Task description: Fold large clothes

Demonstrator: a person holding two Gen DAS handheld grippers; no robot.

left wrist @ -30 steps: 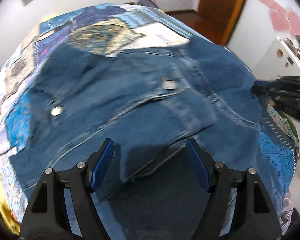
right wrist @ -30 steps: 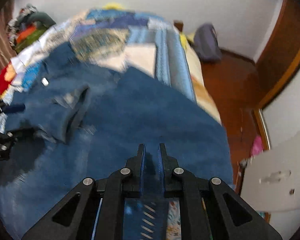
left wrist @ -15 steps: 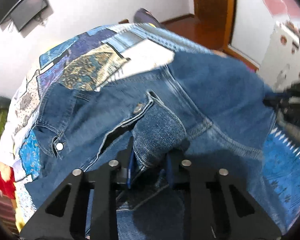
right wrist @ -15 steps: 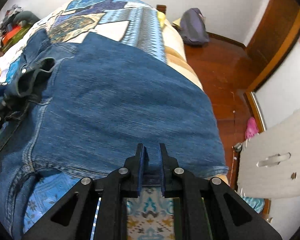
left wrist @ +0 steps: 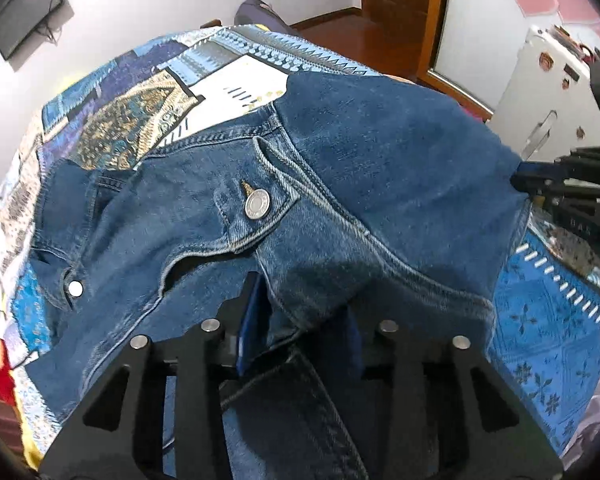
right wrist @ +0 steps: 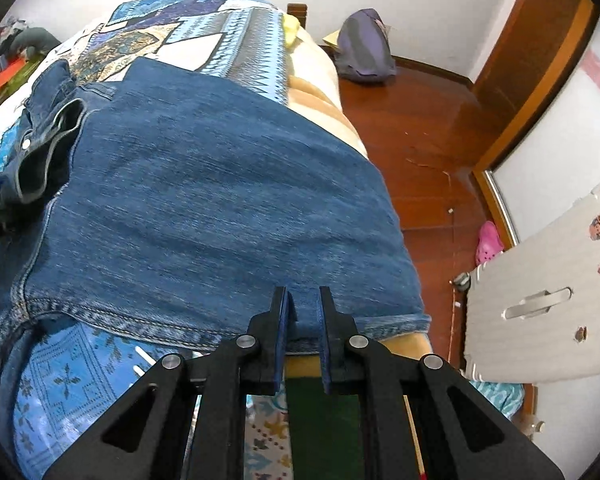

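- Denim jacket [left wrist: 380,168], mid-blue with pale stitching and metal snap buttons, lies spread on a patchwork bedspread [left wrist: 128,120], one panel folded over the front.
- Button flap bunched up near the middle; open pocket or cuff sags at the far left in the right wrist view.
- Left gripper [left wrist: 300,320]: jaws opening, a denim fold between them.
- Right gripper [right wrist: 303,312]: jaws nearly closed, pinching the jacket's hem edge.
- Wooden floor [right wrist: 420,120] beside the bed.

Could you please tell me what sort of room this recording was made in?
Most likely a bedroom in a home: the jeans lie on a bed with a patchwork bedspread, beside a wooden floor and a wall-mounted screen.
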